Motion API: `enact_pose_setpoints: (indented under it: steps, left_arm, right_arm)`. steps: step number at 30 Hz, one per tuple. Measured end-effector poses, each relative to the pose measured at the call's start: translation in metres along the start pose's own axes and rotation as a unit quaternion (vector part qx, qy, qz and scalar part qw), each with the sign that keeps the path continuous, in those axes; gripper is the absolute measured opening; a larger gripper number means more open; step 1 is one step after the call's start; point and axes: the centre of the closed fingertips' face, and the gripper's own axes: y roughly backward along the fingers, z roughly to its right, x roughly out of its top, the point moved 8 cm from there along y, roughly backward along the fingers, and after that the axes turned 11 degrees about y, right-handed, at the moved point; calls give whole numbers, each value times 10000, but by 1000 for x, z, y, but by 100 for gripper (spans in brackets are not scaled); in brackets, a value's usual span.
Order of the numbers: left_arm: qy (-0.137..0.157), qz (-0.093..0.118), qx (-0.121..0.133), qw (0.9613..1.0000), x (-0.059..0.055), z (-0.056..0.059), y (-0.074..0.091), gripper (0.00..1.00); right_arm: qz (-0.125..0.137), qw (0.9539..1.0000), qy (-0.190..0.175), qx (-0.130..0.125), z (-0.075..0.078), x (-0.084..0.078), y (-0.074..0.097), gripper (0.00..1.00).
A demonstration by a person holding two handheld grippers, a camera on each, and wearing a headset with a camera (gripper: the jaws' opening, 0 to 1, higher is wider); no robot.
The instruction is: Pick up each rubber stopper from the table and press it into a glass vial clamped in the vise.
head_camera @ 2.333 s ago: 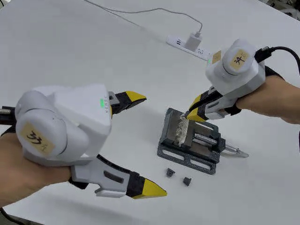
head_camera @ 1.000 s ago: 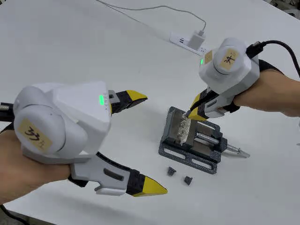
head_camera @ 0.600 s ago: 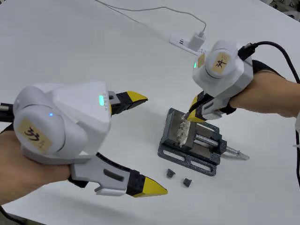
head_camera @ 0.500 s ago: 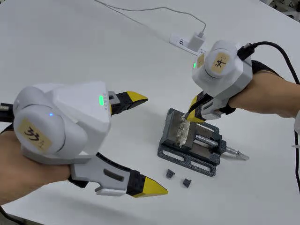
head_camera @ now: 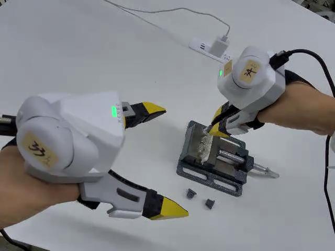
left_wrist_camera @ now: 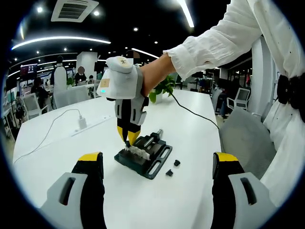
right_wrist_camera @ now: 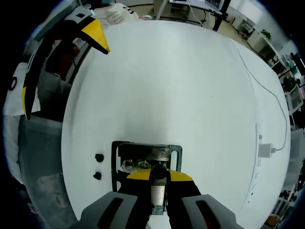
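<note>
Two tags [head_camera: 37,151]: perhaps "33" on left gripper [head_camera: 167,159], illegible on right gripper [head_camera: 213,128].

The desk [head_camera: 104,57] is smooth matt white, the vise [head_camera: 207,177] dark matt metal with a shiny bare screw [head_camera: 260,168], the vials [head_camera: 203,147] clear glossy glass, the rubber stoppers [head_camera: 190,193] dull black.

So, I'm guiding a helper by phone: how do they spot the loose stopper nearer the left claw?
Find the dark vise on the white table. Two small dark stoppers lie loose beside its base; this stopper is the one toward the open left claw, the other stopper toward the vise's handle.
</note>
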Motion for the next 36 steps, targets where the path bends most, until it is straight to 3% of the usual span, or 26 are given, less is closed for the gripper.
enact_pose_setpoints:
  steps: [14, 24, 36]
  left_arm:
    - [15, -4, 31, 10000, -1, -1, 3, 94]
    - [31, -11, 14, 10000, -2, 1, 2, 94]
    - [37, -29, -16, 10000, -2, 0, 1, 93]
  right_arm:
    - [311, 9994, -140, -109, 0, -2, 4, 11]
    - [713, 9959, -423, -360, 4, -10, 23, 0]
    - [688, 9967, -378, -188, 0, -10, 7, 0]
